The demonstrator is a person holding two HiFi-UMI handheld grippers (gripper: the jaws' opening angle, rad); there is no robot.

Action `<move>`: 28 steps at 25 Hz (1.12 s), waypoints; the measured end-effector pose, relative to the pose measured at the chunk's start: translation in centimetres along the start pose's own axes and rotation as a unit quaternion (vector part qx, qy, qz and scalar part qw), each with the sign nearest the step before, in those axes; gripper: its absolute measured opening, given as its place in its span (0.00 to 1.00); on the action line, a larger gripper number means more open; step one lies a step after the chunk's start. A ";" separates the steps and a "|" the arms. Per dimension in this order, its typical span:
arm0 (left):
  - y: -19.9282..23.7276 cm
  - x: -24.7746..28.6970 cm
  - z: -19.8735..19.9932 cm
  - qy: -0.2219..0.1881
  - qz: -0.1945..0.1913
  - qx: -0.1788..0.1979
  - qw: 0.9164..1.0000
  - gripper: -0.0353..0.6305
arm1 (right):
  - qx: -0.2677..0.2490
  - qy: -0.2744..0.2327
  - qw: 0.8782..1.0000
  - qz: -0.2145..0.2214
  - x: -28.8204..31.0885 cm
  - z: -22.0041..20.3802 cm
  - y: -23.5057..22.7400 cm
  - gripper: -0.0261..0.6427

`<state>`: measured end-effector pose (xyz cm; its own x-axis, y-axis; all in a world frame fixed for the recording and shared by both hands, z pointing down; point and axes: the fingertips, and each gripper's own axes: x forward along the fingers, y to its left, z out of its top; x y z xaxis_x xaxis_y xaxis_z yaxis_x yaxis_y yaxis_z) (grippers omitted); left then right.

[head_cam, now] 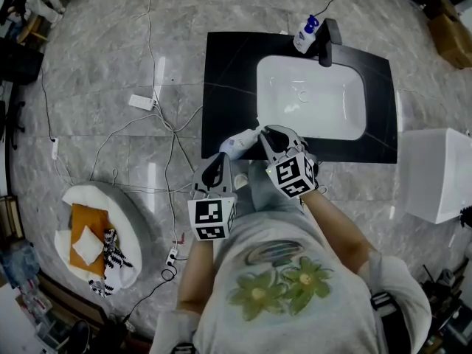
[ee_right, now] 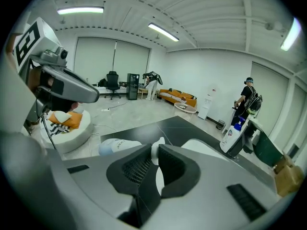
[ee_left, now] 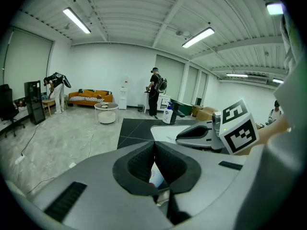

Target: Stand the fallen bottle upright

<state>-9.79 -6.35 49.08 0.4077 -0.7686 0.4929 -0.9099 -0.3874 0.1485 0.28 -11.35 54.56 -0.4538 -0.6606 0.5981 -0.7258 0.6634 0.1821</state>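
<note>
Pinching glossy white bottle (ee_right: 115,146) (rounded), ribbed right tongs (ee_right: 154,152)

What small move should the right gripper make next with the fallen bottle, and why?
Probably keep the grip and swing the top upward until the base sits flat. The right gripper seems closed on the narrow top of the white bottle, whose body lies nearly on its side at the black counter's front edge.

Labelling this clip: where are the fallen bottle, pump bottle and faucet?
fallen bottle (head_cam: 236,144): head view, white body.
pump bottle (head_cam: 304,37): head view, label.
faucet (head_cam: 325,46): head view, black spout.
</note>
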 end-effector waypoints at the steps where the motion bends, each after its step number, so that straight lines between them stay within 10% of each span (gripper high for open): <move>1: 0.0 0.0 0.0 0.000 0.000 0.000 1.000 0.08 | -0.006 0.000 1.000 -0.002 -0.1 0.1 -0.1 0.14; 28: -1.3 -1.2 -0.7 0.000 0.005 -0.005 1.000 0.08 | -0.154 -0.018 0.987 -0.034 -1.8 3.7 0.3 0.14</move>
<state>-9.17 -4.53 48.89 0.3994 -0.7722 0.4941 -0.9143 -0.3752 0.1527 -1.03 -11.28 50.71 -0.4321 -0.7154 0.5491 -0.5663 0.6891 0.4522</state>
